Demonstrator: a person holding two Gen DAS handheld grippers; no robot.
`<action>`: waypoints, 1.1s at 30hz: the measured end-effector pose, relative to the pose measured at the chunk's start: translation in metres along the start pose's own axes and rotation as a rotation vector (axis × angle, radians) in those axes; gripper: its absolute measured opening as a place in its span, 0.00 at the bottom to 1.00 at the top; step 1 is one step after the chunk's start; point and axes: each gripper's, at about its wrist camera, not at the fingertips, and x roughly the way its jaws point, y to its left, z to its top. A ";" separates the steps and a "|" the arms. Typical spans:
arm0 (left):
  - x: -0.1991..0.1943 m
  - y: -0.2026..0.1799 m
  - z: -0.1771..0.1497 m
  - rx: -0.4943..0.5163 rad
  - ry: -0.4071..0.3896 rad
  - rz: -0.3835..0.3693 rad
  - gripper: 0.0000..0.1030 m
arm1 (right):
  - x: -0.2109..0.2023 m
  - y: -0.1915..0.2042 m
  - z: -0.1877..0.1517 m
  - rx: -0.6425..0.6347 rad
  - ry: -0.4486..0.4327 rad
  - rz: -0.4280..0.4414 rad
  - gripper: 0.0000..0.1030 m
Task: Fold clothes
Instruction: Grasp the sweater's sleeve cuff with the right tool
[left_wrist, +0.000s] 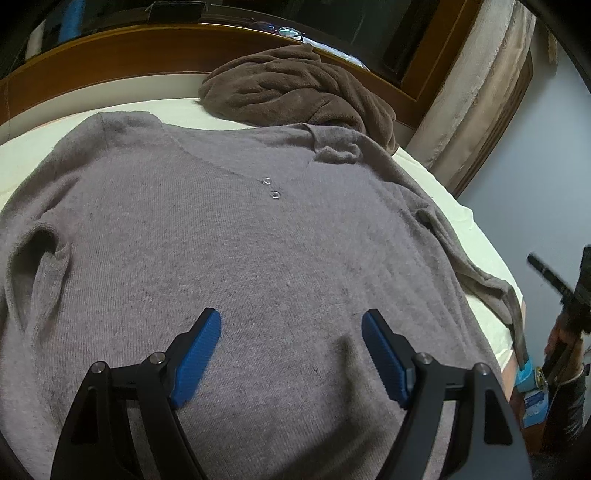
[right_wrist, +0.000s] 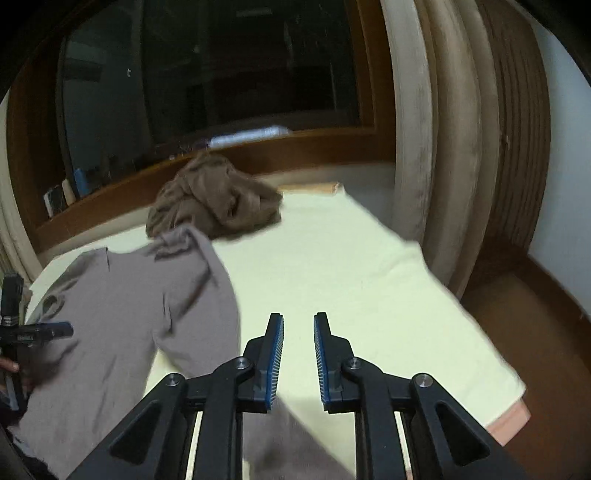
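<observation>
Left gripper (left_wrist: 291, 321) is held wide open, nothing gripped, poised over the lower body of the grey sweater (left_wrist: 240, 240), which is spread flat on the bed (left_wrist: 480, 236) for folding. Its hem lies under the jaws. Right gripper (right_wrist: 298, 321) is narrowed to a slim gap at the sleeve (right_wrist: 280, 432). Whether the sleeve is pinched cannot be told.

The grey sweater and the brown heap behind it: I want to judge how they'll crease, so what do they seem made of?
The grey sweater looks like a fine, matte knit, perhaps wool: faint ribbing and a fuzzy surface. The brown heap looks like plush fleece or terry, with a thick, soft pile and rounded folds.
</observation>
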 end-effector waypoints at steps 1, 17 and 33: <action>0.000 0.000 0.000 0.002 0.001 0.002 0.80 | 0.001 0.001 -0.008 -0.009 0.019 0.006 0.22; 0.000 0.000 0.000 0.001 -0.002 0.007 0.80 | 0.019 0.026 -0.062 -0.146 0.173 -0.019 0.30; 0.002 0.000 0.000 -0.003 -0.005 0.007 0.80 | -0.019 0.029 0.058 -0.225 -0.286 -0.362 0.16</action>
